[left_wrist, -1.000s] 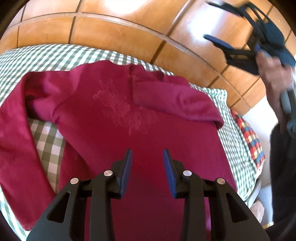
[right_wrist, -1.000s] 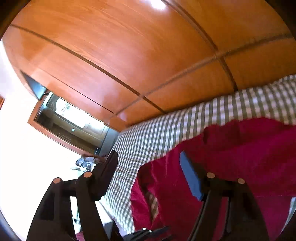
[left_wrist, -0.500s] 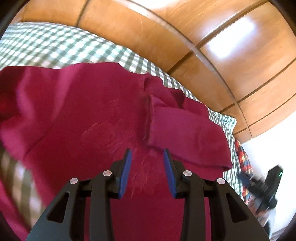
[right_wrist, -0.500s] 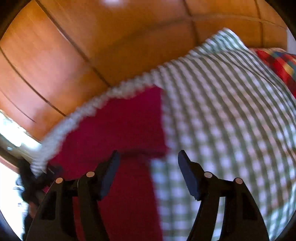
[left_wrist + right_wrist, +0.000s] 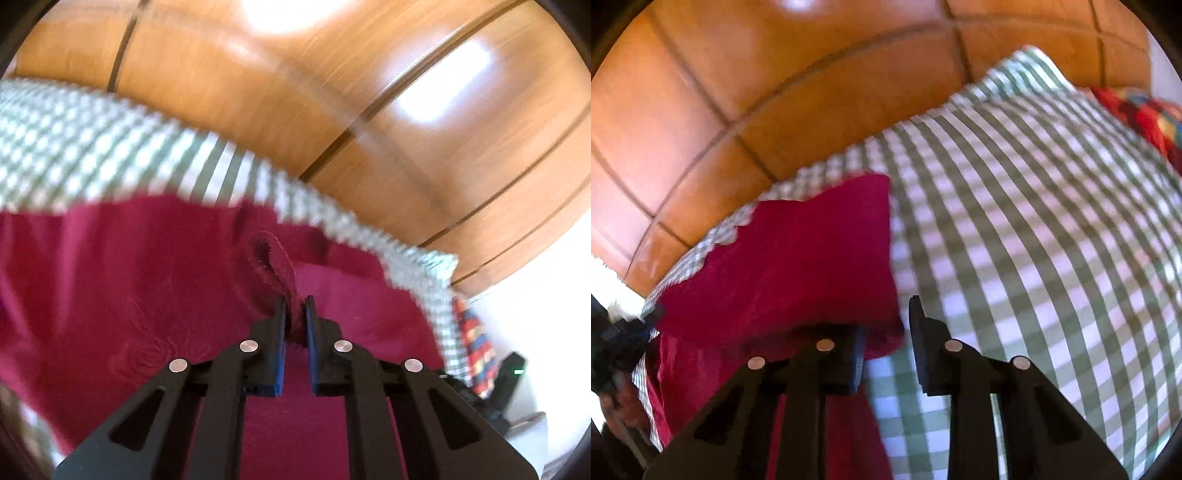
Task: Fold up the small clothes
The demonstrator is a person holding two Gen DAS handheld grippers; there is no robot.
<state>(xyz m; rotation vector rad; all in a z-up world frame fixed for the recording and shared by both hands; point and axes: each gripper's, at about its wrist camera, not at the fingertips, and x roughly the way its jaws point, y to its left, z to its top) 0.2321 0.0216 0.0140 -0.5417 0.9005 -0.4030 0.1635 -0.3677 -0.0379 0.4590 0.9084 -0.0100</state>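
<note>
Crimson garment [image 5: 155, 280] spread front-up over the green-checked cloth [image 5: 1015, 236] on the bed, embossed rose pattern facing up, wooden panelling [image 5: 258, 96] behind. One sleeve [image 5: 798, 258] already laid inward across the body of the garment, its cuff edge lying at the garment's right border, beside bare checked cloth. Multicoloured fabric [image 5: 1145, 114] visible past the far corner of the checked cloth.

Left hand-held gripper [image 5: 294, 314] closing, jaws almost together, a raised fold of the garment near the neckline pinched between the blue pads and drawn up into a small loop. Right hand-held gripper [image 5: 886, 332] also closing, jaws narrowed but a gap showing; left finger [image 5: 846, 358] tucked under the hem of the folded sleeve, right finger [image 5: 923, 339] over the checked cloth just beside that hem. Fabric between the jaws, yet no pinch visible on both sides, so not judged a firm hold yet.

Progress, judged from the lie of things: early to middle. Done: garment flattened, one sleeve turned in. Left: the other sleeve, out of view here so state unknown; then the body fold, probably with both grips lifting this side across; then the final tidy into a compact stack.
</note>
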